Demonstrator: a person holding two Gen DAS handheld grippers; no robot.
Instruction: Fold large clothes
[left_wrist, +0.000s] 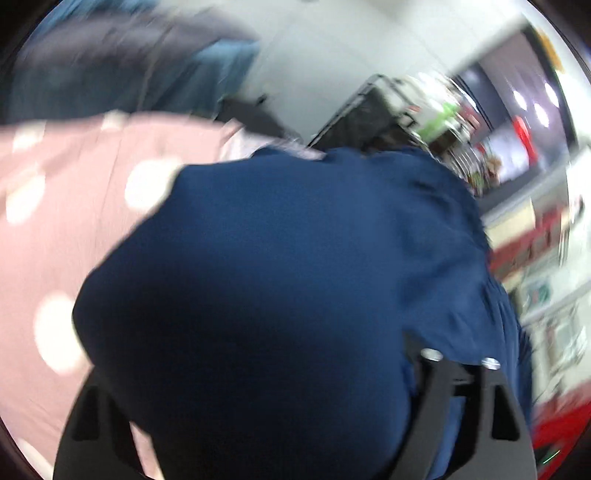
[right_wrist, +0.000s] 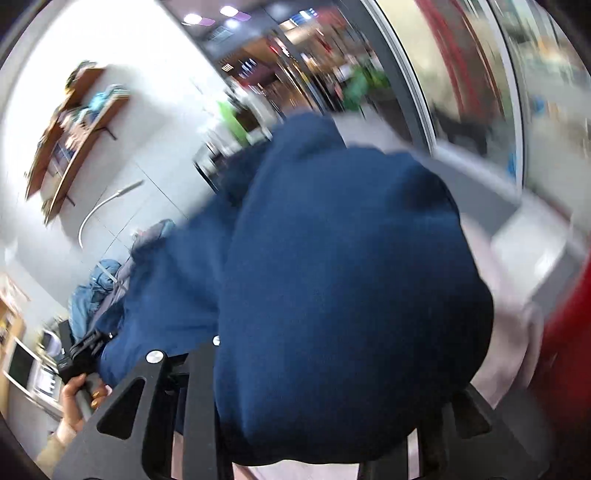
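A large navy blue garment (left_wrist: 280, 280) fills the left wrist view and drapes over my left gripper (left_wrist: 280, 398), which is shut on the cloth; its fingertips are hidden under it. The same navy blue garment (right_wrist: 351, 288) covers my right gripper (right_wrist: 314, 398) in the right wrist view, and that gripper is shut on it too. The cloth is lifted and bunched between both grippers. Both views are blurred by motion.
A pink sheet with white dots (left_wrist: 66, 229) lies under the garment at left. A pile of blue and grey clothes (left_wrist: 122, 66) lies beyond it and shows in the right wrist view (right_wrist: 96, 295). Wooden wall shelves (right_wrist: 74, 133) and glass doors (right_wrist: 461, 92) stand behind.
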